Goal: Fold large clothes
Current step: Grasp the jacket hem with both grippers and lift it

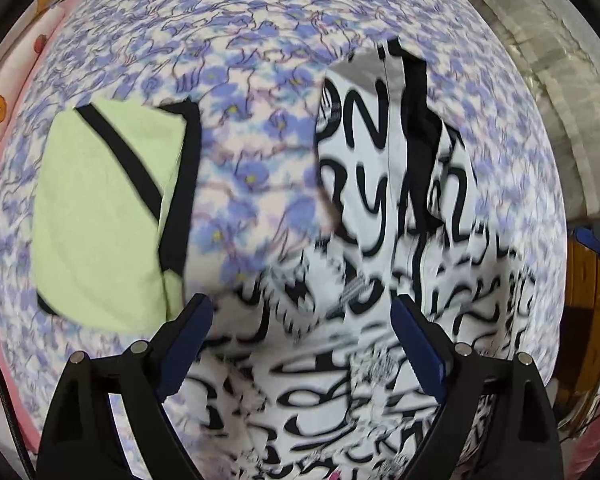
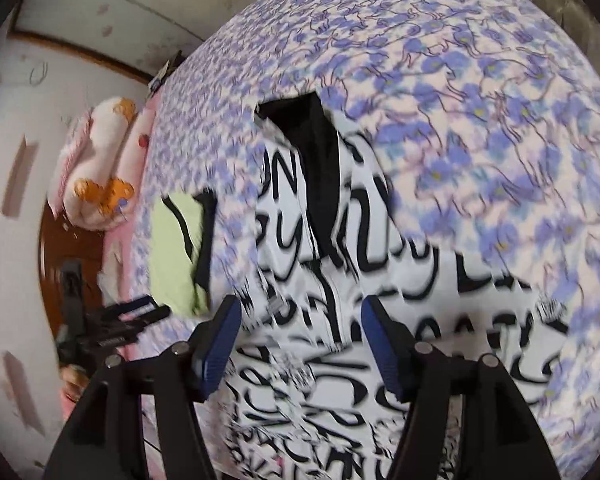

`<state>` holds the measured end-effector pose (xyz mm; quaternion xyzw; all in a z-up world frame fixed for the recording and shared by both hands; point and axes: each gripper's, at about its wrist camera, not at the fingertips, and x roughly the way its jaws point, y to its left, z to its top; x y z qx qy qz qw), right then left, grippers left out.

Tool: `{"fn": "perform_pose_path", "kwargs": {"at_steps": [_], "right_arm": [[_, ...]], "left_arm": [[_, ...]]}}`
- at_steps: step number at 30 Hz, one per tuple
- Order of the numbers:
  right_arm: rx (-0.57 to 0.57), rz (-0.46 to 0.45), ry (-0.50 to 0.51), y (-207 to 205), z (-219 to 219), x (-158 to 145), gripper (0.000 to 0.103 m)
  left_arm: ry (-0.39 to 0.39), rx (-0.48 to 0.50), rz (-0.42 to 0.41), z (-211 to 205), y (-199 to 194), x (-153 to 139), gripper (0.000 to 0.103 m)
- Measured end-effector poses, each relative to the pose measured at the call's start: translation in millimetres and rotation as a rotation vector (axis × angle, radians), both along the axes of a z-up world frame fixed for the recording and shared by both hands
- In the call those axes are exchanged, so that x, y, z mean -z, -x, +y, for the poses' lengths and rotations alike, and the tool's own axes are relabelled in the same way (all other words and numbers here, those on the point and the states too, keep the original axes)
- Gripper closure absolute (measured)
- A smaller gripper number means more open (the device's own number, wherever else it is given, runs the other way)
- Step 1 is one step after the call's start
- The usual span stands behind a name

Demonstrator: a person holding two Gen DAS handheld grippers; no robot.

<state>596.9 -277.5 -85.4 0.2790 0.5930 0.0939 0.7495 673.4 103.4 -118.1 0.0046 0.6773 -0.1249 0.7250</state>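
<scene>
A white garment with black graffiti lettering lies spread and rumpled on the floral bedsheet, a black strip running down its far part. My left gripper is open above its near part, holding nothing. In the right wrist view the same garment lies under my right gripper, which is also open and empty. A folded light-green garment with black trim lies to the left, also seen in the right wrist view. The frames are motion-blurred.
The blue-flowered sheet covers the bed. Pink pillows with cartoon prints lie at the bed's left end. The left gripper's body shows at the left edge. A wall and wooden furniture border the right side.
</scene>
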Motion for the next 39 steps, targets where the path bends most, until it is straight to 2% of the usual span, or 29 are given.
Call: {"fn": "perform_pose_path", "kwargs": {"at_steps": [5,9,12,18,20,21,22,25,26,30,31,34,35,37,38,39], "right_arm": [[0.043,-0.008,0.031,-57.3,-19.1,15.7,0.040],[0.064,-0.093,0.094,-99.4,-29.0,27.5,0.040],[0.031,-0.141,0.122,-126.5,-29.5,42.3,0.040],[-0.088,-0.220,0.069,-165.1,-24.5,95.3,0.041],[-0.081,-0.227,0.061,-174.1,-28.7,113.5,0.041],[-0.075,-0.228,0.042,-179.3,-31.9,123.9,0.041],[-0.070,-0.231,0.014,-183.5,-35.4,132.9,0.041],[-0.055,-0.223,-0.097,-195.1,-44.1,162.5,0.042],[-0.059,-0.212,-0.141,-198.7,-45.3,172.7,0.046],[-0.073,-0.161,-0.202,-207.7,-42.8,204.1,0.050],[-0.075,-0.153,-0.216,-209.2,-41.5,210.5,0.055],[-0.071,-0.153,-0.267,-211.6,-39.4,221.4,0.080],[-0.072,-0.152,-0.290,-212.3,-38.3,224.1,0.087],[-0.084,-0.154,-0.323,-213.5,-36.0,227.1,0.089],[-0.094,-0.155,-0.320,-214.9,-32.4,228.1,0.089],[-0.106,-0.157,-0.314,-216.6,-27.6,228.6,0.089]], "left_arm": [[-0.036,-0.020,-0.045,-11.4,-52.5,11.1,0.013],[-0.017,-0.052,-0.109,-20.3,-91.1,18.1,0.013],[0.046,-0.112,-0.179,-26.8,-124.9,27.0,0.013],[0.201,-0.164,-0.279,-38.1,-166.7,64.2,0.013],[0.234,-0.149,-0.266,-43.7,-176.0,85.4,0.014],[0.253,-0.128,-0.257,-48.1,-179.5,95.6,0.018],[0.262,-0.114,-0.255,-50.9,-180.1,102.3,0.024],[0.332,-0.046,-0.206,-65.5,-188.9,135.7,0.025],[0.351,-0.029,-0.188,-69.7,-190.9,145.1,0.026],[0.362,0.015,-0.154,-83.1,-198.2,174.0,0.031],[0.367,0.017,-0.152,-85.1,-198.8,179.5,0.031],[0.418,0.003,-0.151,-84.0,-202.3,187.2,0.033],[0.441,-0.011,-0.147,-82.5,-203.6,187.6,0.036],[0.503,-0.028,-0.123,-79.3,-207.2,189.2,0.054],[0.532,-0.037,-0.102,-79.7,-209.4,191.4,0.059],[0.552,-0.043,-0.082,-81.1,-211.8,193.6,0.069]]}}
